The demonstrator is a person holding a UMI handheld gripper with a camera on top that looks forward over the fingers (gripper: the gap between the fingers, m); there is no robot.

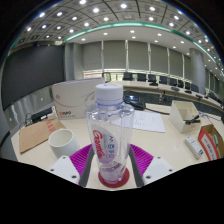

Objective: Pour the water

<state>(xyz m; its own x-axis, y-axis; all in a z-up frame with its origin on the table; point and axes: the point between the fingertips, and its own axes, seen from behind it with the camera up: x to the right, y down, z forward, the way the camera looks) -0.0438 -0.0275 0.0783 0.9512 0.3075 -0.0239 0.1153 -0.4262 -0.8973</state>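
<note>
A clear plastic water bottle [110, 125] with a white cap and a red and blue label stands upright between my fingers. My gripper [112, 160] is shut on its lower part, with the magenta pads [84, 158] pressing on both sides. A reddish ring shows around the bottle's base. Water fills part of the bottle. A white cup [62, 142] stands on the wooden table [40, 150], to the left of the left finger and a little ahead of it.
A white box [75, 98] stands behind the cup. Papers [150, 120] lie beyond the bottle, an open cardboard box [185, 115] sits to the right, and a red package [212, 140] is nearer on the right. Office chairs line the far desks.
</note>
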